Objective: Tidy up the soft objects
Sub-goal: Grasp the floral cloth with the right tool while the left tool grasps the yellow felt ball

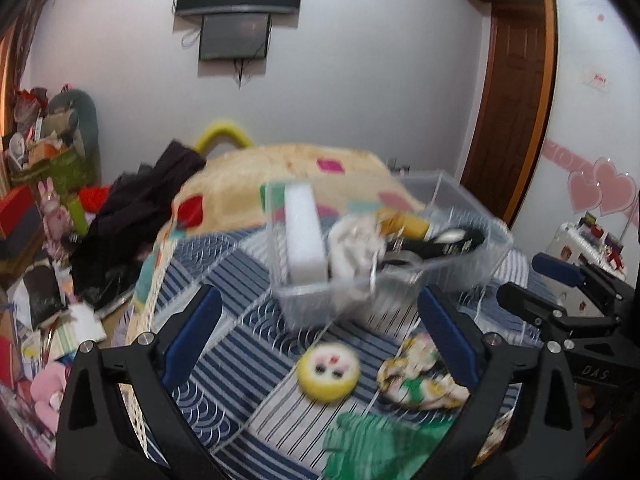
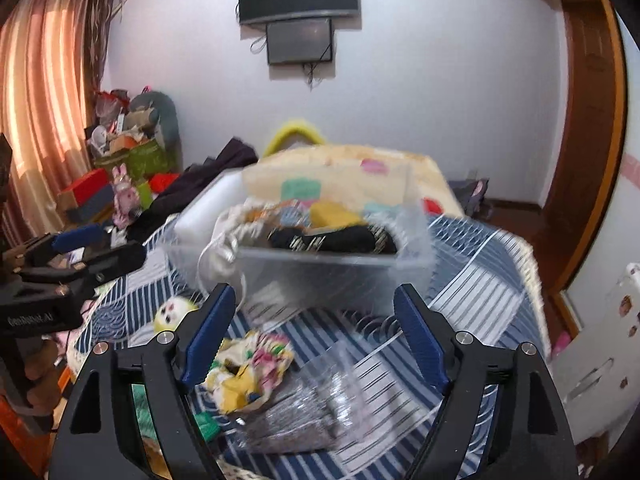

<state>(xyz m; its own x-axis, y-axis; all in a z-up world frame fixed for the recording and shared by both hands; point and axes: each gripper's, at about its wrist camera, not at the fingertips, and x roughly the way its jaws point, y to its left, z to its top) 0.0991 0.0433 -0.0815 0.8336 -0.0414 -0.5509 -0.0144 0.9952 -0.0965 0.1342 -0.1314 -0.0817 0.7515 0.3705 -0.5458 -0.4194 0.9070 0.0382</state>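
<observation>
A clear plastic box [image 1: 460,276] [image 2: 408,276] stands on the blue striped bedspread [image 1: 240,352]. It holds a white foam block [image 1: 305,236], a white cloth [image 1: 356,244], a yellow item [image 2: 334,214] and a black item [image 2: 340,240]. My left gripper [image 1: 320,324] is open and empty, just in front of the box. A round yellow plush face [image 1: 328,372] [image 2: 172,312], a floral cloth [image 1: 420,380] [image 2: 248,368] and a green cloth [image 1: 376,444] lie below it. My right gripper [image 2: 316,328] is open and empty above the floral cloth and a clear bag [image 2: 304,412].
A patterned cream blanket [image 1: 288,176] and dark clothes [image 1: 140,216] lie at the far end of the bed. Boxes, bags and toys [image 1: 44,184] are piled at the left wall. A wooden door [image 1: 508,112] is at the right.
</observation>
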